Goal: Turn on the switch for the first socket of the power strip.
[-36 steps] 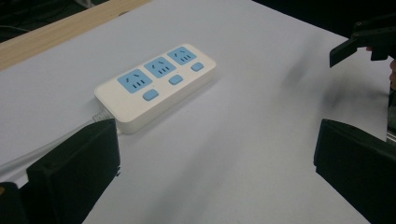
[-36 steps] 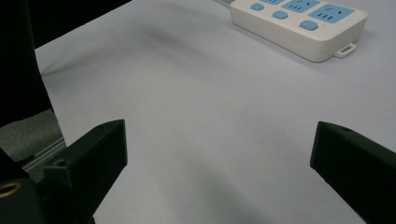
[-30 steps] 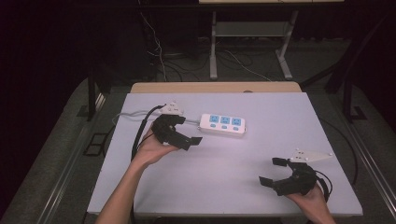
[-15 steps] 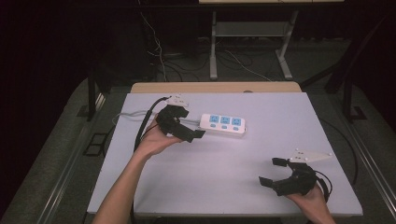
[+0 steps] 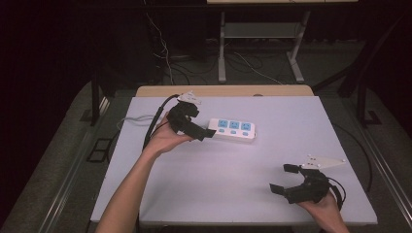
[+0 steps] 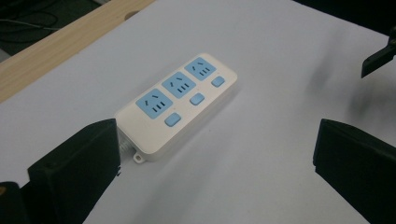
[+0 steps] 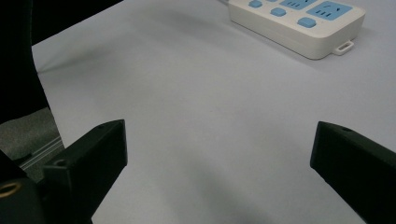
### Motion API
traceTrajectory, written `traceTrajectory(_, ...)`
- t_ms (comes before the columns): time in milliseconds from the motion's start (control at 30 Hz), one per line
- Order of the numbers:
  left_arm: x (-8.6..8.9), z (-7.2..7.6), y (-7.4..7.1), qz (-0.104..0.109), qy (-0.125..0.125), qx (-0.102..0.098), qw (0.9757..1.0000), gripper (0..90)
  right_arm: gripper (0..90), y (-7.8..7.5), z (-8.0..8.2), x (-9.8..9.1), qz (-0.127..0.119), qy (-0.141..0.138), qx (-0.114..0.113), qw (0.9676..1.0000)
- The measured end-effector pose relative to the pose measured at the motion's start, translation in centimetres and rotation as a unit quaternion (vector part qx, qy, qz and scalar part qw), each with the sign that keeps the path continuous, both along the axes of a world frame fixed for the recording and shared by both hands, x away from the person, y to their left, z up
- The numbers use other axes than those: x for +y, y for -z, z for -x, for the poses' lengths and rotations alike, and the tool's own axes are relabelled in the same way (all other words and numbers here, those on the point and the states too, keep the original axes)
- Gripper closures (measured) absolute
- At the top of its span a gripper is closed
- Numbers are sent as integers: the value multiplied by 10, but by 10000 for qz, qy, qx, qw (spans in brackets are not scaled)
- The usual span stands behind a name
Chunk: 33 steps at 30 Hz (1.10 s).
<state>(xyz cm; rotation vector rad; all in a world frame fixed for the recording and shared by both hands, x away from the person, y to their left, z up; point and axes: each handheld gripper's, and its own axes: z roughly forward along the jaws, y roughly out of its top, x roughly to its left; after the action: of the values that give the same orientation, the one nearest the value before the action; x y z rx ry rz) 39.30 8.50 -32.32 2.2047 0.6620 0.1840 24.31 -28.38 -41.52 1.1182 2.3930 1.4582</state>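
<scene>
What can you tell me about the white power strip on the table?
The power strip is a white, rounded plastic block with three blue sockets in a row, a blue button beside each, and a small mounting tab at one end. It lies flat, face up, on the white table, towards the far side. The open left hand-held gripper is at its cord end; contact cannot be confirmed.

In the right gripper view, the power strip (image 7: pixel 299 25) is cut off by the top edge, so its far sockets are not seen. In the high view, its left end is hidden behind the left gripper (image 5: pixel 206 134), and the cord's join cannot be made out. In the left gripper view, the right gripper (image 6: pixel 379 58) is clipped by the right edge. The socket markings are too small to be read.
</scene>
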Motion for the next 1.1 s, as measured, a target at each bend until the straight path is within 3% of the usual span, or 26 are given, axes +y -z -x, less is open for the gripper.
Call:
traceTrajectory(267, -8, -11, 8, -229, 42, 92, 9997, 0, 35, 0, 0, 2, 35, -28, -4, 10000)
traceTrajectory(467, -13, -21, 5, -359, 47, 62, 9993, 3, 35, 0, 0, 2, 30, -17, 3, 10000)
traceTrajectory(800, -31, -37, -10, -885, 328, -53, 9955, 54, 35, 0, 0, 1, 32, -15, -13, 10000)
traceTrajectory(1100, -46, -49, -3, -1089, 488, 78, 9928, 144, 35, 0, 1, 0, 8, -34, -24, 10000)
